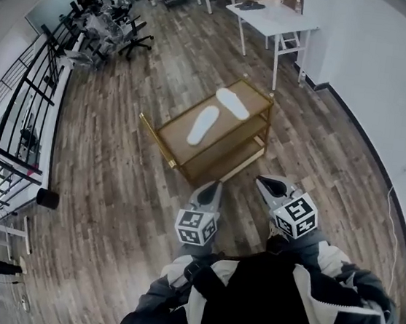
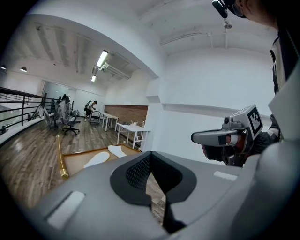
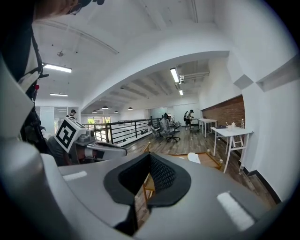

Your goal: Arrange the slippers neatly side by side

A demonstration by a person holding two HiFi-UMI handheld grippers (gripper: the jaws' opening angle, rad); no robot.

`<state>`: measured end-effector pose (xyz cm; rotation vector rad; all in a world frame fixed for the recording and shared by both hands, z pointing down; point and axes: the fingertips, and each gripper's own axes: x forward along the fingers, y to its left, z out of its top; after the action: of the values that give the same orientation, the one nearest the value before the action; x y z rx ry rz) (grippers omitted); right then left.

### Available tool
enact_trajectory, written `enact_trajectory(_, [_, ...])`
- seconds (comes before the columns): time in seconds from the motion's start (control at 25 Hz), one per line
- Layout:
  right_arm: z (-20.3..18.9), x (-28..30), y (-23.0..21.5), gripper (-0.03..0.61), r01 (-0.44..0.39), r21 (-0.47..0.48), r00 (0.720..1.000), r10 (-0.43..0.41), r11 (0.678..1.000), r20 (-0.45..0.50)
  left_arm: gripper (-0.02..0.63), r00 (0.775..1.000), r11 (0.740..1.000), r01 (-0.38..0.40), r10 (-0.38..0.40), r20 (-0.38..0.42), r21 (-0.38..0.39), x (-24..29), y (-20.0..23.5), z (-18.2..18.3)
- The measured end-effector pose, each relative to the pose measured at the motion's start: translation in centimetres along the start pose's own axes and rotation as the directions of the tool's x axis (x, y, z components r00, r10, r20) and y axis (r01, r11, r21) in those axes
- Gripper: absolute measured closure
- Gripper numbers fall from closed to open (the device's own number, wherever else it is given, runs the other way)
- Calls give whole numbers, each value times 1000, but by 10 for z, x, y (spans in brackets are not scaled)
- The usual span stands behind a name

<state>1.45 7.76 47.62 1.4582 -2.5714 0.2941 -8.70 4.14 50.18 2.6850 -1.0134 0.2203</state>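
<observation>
Nothing of the arranging looks done yet; both grippers are well short of the work.

The left gripper (image 1: 209, 189) has its jaws pressed together with nothing between them, as its own view (image 2: 149, 156) shows plainly. It points out over the wooden floor toward the low gold-framed table (image 1: 163, 142), which stands ahead of its fingers and slightly to their right.

On the tabletop lie the 2 white slippers. The nearer slipper (image 1: 202, 124) is straight ahead of the left fingers, well apart from them, and lies slanted across the top. The farther slipper (image 1: 233, 103) lies beyond it and to its right, turned the other way, so the 2 form a loose V with a gap between them instead of sitting parallel. In the left gripper view they appear beyond the closed tips, the nearer (image 2: 96, 159) and the farther (image 2: 117, 150).

The right gripper (image 1: 268, 183) is likewise closed and empty, its pads meeting in its own view (image 3: 150, 158); only 1 slipper (image 3: 193, 157) shows ahead and to the right of those fingers there. The table is ahead of it and to its left.

Left to do, by my judgement: reach the table, open the jaws, take hold of at least 1 slipper, turn it to match the other, and set the 2 close together with toes level.
</observation>
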Motion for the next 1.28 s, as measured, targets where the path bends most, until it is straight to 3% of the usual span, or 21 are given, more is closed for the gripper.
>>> enact_trajectory(0.36, [31,65,-97,577,-159,-38,987,159,986,-8,607,991,991,-132,131,-8,-25,101,33,34])
enact_trajectory(0.72, [51,90,-195,577,-214,-37,977,215,976,6,607,977,977,-213,213,21,-2,188,42,72])
enact_trajectory(1.0, [51,110,-221,577,-260,-12,966,260,966,10,607,964,964,-266,267,9,-13,208,53,74])
enact_trajectory(1.28, [58,157,-224,577,-291,-20,957,291,956,-17,607,946,945,-323,324,15,-48,211,103,79])
